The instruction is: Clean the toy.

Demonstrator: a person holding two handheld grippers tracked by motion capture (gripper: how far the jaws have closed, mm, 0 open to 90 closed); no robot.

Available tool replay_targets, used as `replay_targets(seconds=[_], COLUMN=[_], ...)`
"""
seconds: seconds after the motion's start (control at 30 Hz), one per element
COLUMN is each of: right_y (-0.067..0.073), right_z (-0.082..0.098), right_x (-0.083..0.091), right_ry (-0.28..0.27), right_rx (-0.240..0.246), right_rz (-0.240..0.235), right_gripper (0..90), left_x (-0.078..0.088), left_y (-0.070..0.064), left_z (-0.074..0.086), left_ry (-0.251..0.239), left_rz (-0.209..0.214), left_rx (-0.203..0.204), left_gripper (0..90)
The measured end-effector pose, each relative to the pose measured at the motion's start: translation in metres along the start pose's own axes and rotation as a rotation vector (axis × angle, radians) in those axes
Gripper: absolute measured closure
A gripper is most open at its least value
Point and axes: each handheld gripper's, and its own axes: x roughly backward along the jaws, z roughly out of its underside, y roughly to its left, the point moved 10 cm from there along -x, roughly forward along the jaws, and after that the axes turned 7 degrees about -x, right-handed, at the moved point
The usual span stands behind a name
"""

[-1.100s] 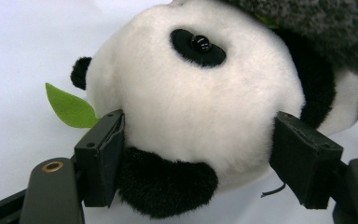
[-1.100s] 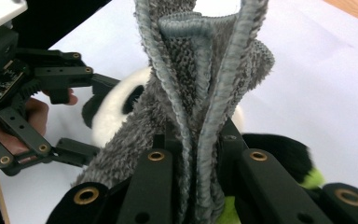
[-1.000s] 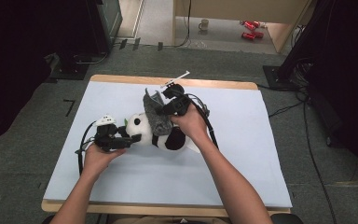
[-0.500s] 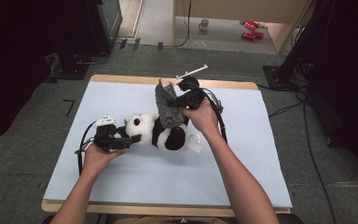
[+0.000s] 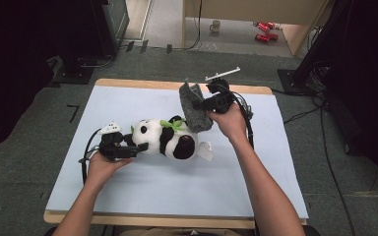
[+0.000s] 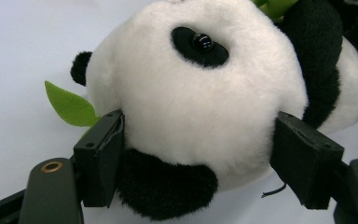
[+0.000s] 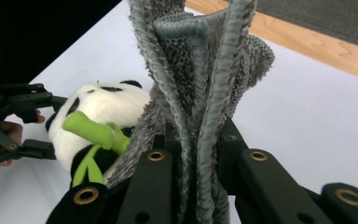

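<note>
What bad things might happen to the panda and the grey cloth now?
The right gripper pinches only a bunched fold of the grey cloth, so the cloth might slip out if tugged. The cloth's lower end rests against the panda, so lifting may drag or roll the toy. The left gripper squeezes just the panda's soft round head, which could pop free. The green leaf by one jaw might get caught.

Pale blue mat-covered wooden table (image 5: 142, 196): near half bare, open passage between forearms. Far-left quarter likewise bare. Centre blocked by black-and-white plush panda with green leaf (image 5: 170, 140), lying on its side. Grey fuzzy cloth (image 5: 193, 110) hangs above panda's rear, blocking approach from far side. Right strip beyond forearm open.
</note>
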Motion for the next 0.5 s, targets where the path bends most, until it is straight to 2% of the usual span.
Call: replay_targets(seconds=[0.23,0.3,0.5], right_y=[-0.013,-0.016,-0.027], right_z=[0.022,0.027,0.036], right_x=[-0.025,-0.028,-0.026], right_ry=[0.051,0.048,0.030], right_rx=[-0.031,-0.049,-0.084], right_rz=[0.005,-0.002,-0.014], right_gripper=[80.5,80.5,80.1], left_x=[0.000,0.000,0.000], left_y=[-0.001,-0.001,-0.001], left_z=[0.001,0.001,0.000], left_ry=[0.005,0.006,0.005], left_rz=[0.003,0.002,0.003], left_rx=[0.000,0.000,0.001], left_gripper=[24.2,24.2,24.2])
